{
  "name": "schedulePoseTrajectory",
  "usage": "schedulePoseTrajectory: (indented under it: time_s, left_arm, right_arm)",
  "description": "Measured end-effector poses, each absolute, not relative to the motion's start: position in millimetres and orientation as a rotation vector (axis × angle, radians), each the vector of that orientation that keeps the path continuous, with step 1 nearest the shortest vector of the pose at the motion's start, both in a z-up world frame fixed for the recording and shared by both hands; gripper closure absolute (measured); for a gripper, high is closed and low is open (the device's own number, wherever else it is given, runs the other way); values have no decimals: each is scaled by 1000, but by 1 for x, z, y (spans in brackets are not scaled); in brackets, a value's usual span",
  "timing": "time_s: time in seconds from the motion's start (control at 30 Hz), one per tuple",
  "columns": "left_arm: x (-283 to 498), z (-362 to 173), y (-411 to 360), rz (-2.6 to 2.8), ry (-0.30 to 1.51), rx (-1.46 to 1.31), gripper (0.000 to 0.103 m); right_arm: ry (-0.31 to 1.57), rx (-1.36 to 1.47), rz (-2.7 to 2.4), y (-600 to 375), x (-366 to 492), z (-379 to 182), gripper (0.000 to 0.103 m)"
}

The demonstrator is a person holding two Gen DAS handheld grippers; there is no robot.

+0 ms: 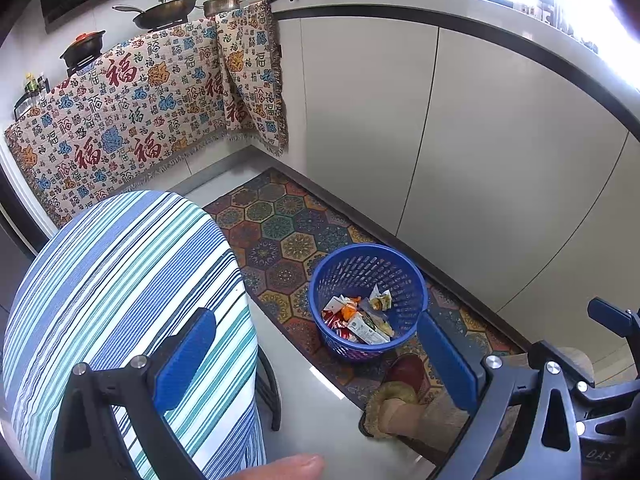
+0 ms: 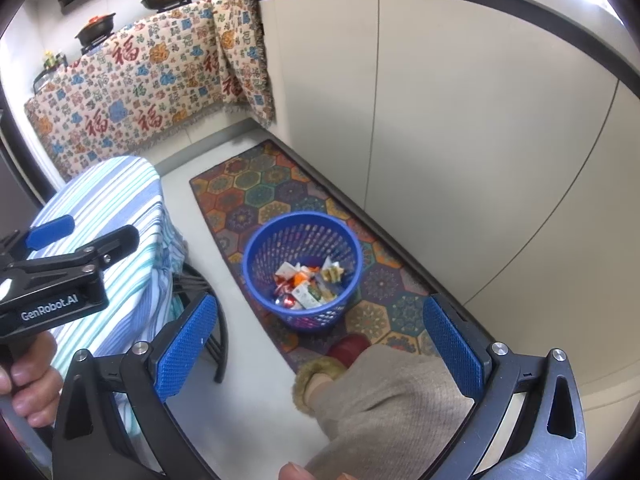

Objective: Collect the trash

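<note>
A blue mesh wastebasket (image 1: 408, 280) stands on a patterned floor mat; it also shows in the right wrist view (image 2: 260, 252). Inside lie several wrappers and small cartons (image 1: 360, 320) (image 2: 308, 284). My left gripper (image 1: 316, 356) is open and empty, held above the floor just left of the basket. My right gripper (image 2: 316, 344) is open and empty, above the floor in front of the basket. The left gripper also shows at the left of the right wrist view (image 2: 52, 232).
A small table with a blue striped cloth (image 1: 120, 280) (image 2: 116, 208) stands left of the basket. Grey cabinet doors (image 1: 480, 140) run along the right. The person's leg and red slipper (image 2: 352, 348) are near the basket. A patterned cloth (image 1: 120, 112) hangs over the stove counter.
</note>
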State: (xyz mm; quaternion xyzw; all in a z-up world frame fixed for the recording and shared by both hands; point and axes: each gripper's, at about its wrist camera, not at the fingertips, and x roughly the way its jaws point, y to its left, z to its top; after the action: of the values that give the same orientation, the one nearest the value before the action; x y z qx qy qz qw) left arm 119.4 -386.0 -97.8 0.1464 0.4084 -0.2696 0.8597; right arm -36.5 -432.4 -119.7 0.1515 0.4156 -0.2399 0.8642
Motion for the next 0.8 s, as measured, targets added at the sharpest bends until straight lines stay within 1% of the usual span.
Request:
schedulePoseTrajectory:
  time_s: [0.8]
  left_arm:
    - [124,-103,-391,-565,871,325,1]
  right_arm:
    - [884,335,-509,-436,-37,-120,0]
